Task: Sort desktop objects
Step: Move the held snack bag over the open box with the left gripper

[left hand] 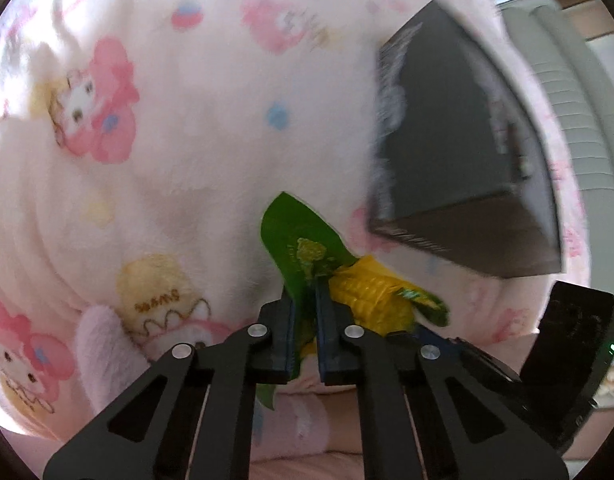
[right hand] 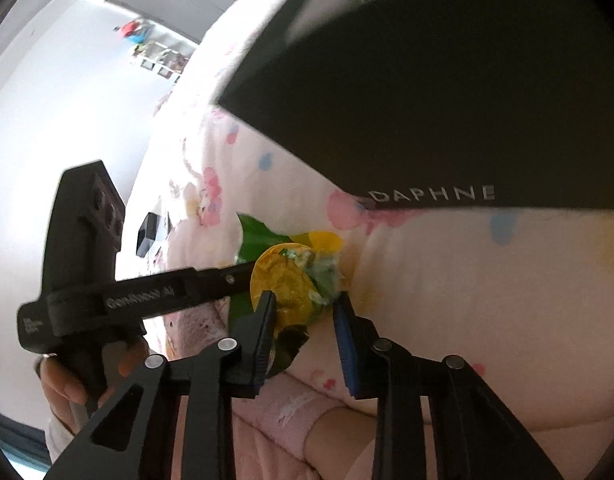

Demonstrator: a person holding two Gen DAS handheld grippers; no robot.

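Observation:
A corn-shaped snack packet [left hand: 367, 292], yellow with a green leaf wrapper, hangs just above a pink cartoon-print blanket [left hand: 187, 160]. My left gripper [left hand: 305, 292] is shut on the green leaf part. In the right wrist view the packet's round yellow end [right hand: 283, 276] sits between the fingers of my right gripper [right hand: 305, 300], whose tips press on both of its sides. The left gripper [right hand: 243, 272] reaches in from the left there and pinches the leaf. A black box [left hand: 447, 120] lettered DAPHNE [right hand: 431, 194] lies on the blanket just beyond the packet.
A hand [right hand: 63, 388] grips the left tool's handle, and a pink fleece sleeve [left hand: 291, 420] lies below the fingers. The right tool's black housing [left hand: 575, 360] fills the lower right. A white ribbed object [left hand: 579, 120] stands right of the blanket. A small black item [right hand: 147, 236] lies far left.

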